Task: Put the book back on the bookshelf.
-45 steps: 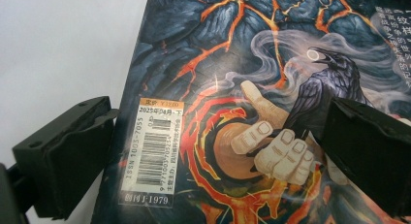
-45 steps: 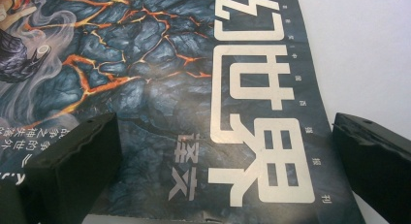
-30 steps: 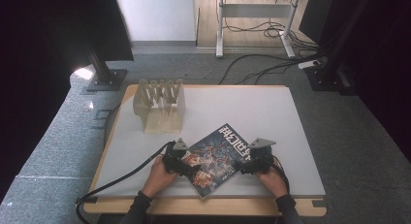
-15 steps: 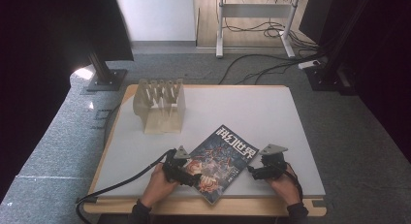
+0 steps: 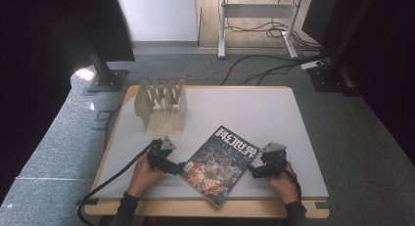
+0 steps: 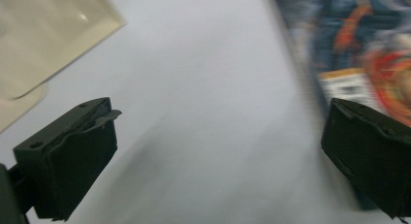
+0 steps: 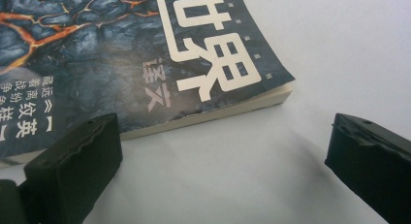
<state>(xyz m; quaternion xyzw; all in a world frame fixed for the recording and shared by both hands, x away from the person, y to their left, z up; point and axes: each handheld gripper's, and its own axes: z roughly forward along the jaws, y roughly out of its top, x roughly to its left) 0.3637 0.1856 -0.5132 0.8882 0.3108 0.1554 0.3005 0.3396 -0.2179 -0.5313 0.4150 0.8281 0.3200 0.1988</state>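
- Magazine [image 5: 219, 165]: I logged it lying flat and closed on the table [image 5: 254, 108], cover up, set at a slant near the front edge, between my two grippers. The cover was dark blue with orange cracks and large pale characters; in the right gripper view [image 7: 145, 54] the pale page edge faced the camera.
- Left gripper [image 5: 179, 167]: I held it at the magazine's left edge, its tips just beside the lower left corner. In the left gripper view the jaws stood spread wide with bare table between them; the right-hand jaw overlapped the blurred edge of the magazine [image 6: 358, 54], but I could not tell whether it touched. Nothing was pinched.
- Right gripper [image 5: 252, 171]: I held it at the magazine's right edge, pointing toward it. Its jaws had just been opening and stood spread wide; the magazine's edge lay just beyond the left-hand jaw, with only table surface in the gap. Nothing was pinched.
- Wooden rack [image 5: 163, 107]: I noted it standing at the table's far left, well apart from the magazine, a row of upright dividers on its top; its pale corner showed in the left gripper view [image 6: 43, 40].
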